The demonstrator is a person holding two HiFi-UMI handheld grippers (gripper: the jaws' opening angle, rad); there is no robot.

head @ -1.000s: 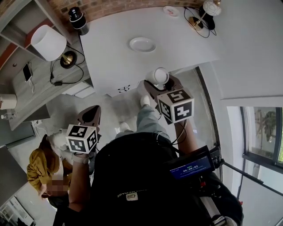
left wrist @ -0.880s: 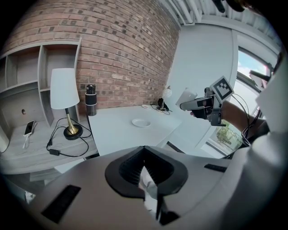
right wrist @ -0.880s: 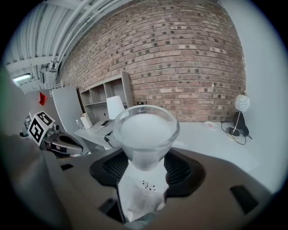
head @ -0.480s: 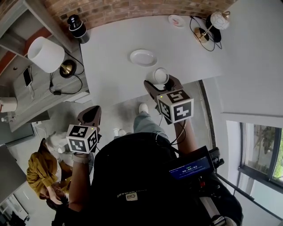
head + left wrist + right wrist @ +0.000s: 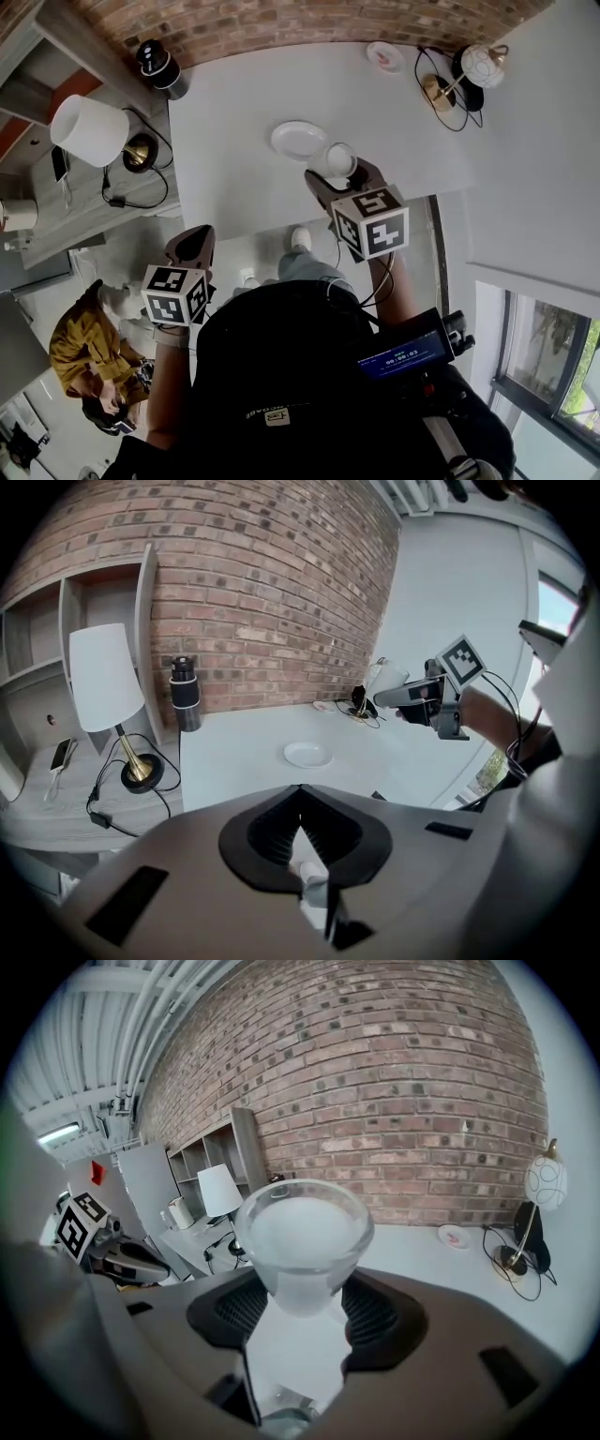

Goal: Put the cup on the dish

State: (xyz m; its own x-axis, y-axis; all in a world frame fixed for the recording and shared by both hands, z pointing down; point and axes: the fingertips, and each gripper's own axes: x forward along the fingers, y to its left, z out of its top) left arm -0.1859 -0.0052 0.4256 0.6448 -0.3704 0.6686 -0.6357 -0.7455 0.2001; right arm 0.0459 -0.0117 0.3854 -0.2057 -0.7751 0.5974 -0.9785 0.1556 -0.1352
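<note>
Nearest us, well short of the dish (image 5: 298, 140) and off the table (image 5: 234, 103), our left gripper (image 5: 192, 242) is clenched on nothing, so we judge it cannot steady anything. Our right gripper (image 5: 339, 178) grasps the cup (image 5: 337, 159) by its tapering lower body and holds it upright in the air, just beside the dish's near-right edge. The smooth taper could let the cup slip. Lowered off-centre, it could catch the dish's rim and tip, or push the light dish across the table.

Digits on the blue screen (image 5: 405, 354) and the print on the dark clothing are too small to read. The marker cubes carry patterns only. Beyond the dish, the dark bottle (image 5: 155, 64) shows no legible label.
</note>
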